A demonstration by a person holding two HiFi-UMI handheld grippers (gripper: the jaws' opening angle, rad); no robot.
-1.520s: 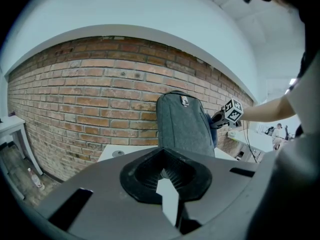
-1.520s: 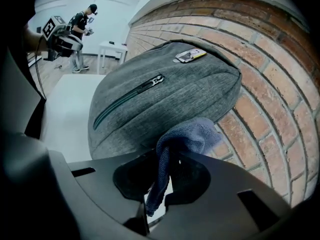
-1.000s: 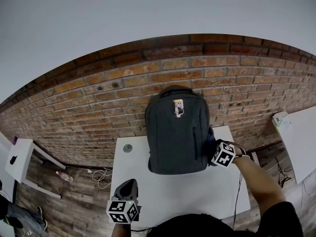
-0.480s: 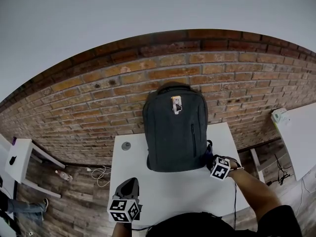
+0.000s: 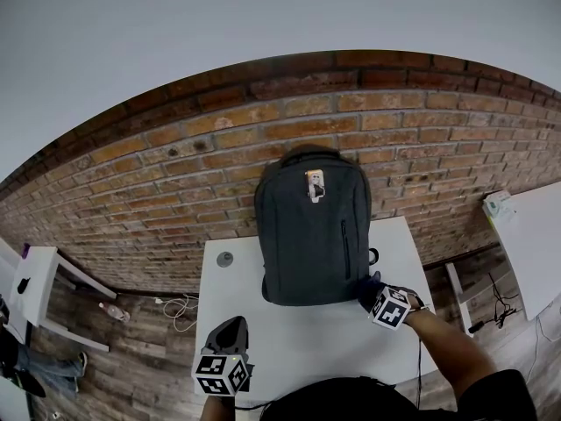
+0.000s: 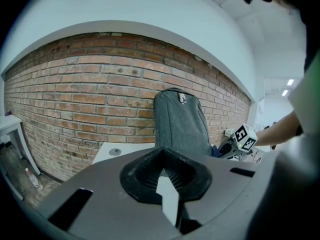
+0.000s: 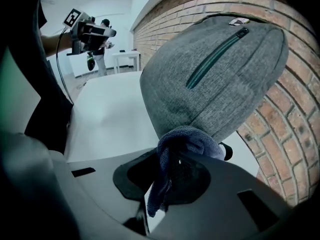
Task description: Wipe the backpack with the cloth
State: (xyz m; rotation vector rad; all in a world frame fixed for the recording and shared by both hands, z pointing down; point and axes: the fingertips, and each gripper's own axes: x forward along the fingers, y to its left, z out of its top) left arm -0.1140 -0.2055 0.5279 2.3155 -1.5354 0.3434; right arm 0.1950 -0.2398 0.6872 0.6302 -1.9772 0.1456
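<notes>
A dark grey backpack (image 5: pixel 314 231) stands upright on the white table (image 5: pixel 289 331), its back against the brick wall. The right gripper view shows its side and teal zip (image 7: pixel 215 54) close up. My right gripper (image 5: pixel 372 293) is shut on a blue cloth (image 7: pixel 187 136), and the cloth presses on the backpack's lower right corner, just above the tabletop. The cloth (image 5: pixel 367 288) shows as a dark blue lump in the head view. My left gripper (image 5: pixel 226 336) hovers over the table's front left, apart from the backpack (image 6: pixel 181 121), jaws together with nothing in them.
A small round disc (image 5: pixel 225 259) lies on the table left of the backpack. The brick wall (image 5: pixel 175 174) runs behind. Other white tables stand far left (image 5: pixel 35 283) and far right (image 5: pixel 526 235). A bottle (image 5: pixel 114 312) and a cable (image 5: pixel 180 310) lie on the wooden floor.
My right gripper has slid with the cloth down the backpack's right side to its lower corner. The left gripper has stayed where it was.
</notes>
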